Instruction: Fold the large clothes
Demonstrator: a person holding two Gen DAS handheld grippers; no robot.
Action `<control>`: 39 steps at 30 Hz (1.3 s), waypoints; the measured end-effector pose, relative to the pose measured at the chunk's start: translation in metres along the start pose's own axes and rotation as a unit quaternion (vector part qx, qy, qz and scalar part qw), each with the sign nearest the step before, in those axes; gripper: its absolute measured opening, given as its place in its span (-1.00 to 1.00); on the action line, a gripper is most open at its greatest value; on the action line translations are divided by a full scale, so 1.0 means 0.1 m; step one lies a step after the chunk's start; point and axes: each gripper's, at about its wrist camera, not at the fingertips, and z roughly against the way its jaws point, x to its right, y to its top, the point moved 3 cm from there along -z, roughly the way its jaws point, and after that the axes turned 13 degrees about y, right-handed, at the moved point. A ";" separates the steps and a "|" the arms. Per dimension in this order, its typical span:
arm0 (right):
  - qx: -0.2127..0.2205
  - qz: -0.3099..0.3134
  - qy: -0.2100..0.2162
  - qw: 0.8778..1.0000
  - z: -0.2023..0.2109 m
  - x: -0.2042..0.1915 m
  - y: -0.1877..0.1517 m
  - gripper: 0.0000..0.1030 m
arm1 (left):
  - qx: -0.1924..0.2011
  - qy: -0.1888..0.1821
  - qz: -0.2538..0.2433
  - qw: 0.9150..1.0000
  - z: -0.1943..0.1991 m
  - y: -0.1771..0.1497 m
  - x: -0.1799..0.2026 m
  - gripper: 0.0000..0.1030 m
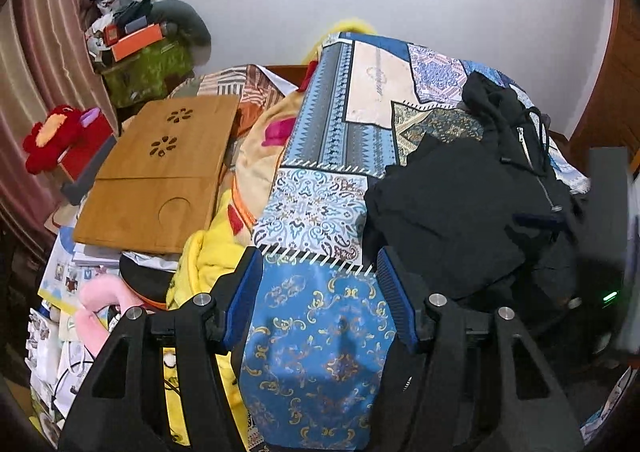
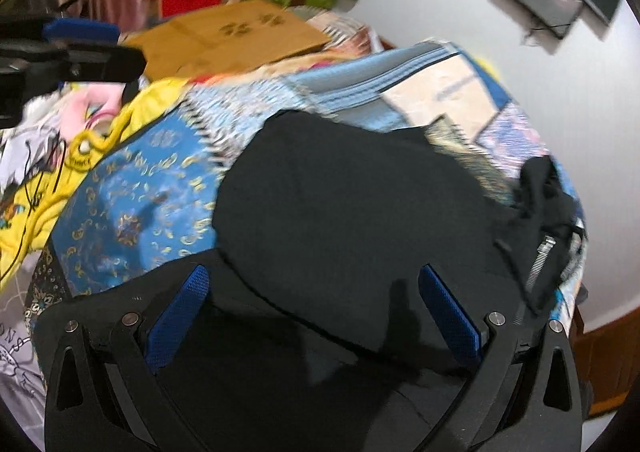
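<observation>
The black jacket (image 2: 352,192) lies spread on the blue quilt (image 1: 320,192) for folding, while the left gripper (image 1: 316,272) and right gripper (image 2: 314,292) hover wide apart, holding nothing.

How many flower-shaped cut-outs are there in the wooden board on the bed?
2. Both are in the far half of the wooden board: one nearer the far edge, the other just below it. None seems hidden.
</observation>
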 end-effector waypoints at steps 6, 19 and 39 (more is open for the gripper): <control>-0.020 0.030 -0.027 0.999 -0.28 -0.15 0.01 0.97 | -0.002 0.002 -0.004 1.000 -0.06 -0.04 0.02 0.14; 0.012 0.005 -0.033 0.999 -0.18 -0.01 0.07 -0.53 | -0.001 0.001 -0.004 1.000 -0.10 -0.05 0.04 0.14; 0.189 -0.196 -0.070 0.960 1.57 1.34 -0.26 -0.61 | 0.022 -0.020 -0.043 0.999 0.05 0.11 0.65 0.14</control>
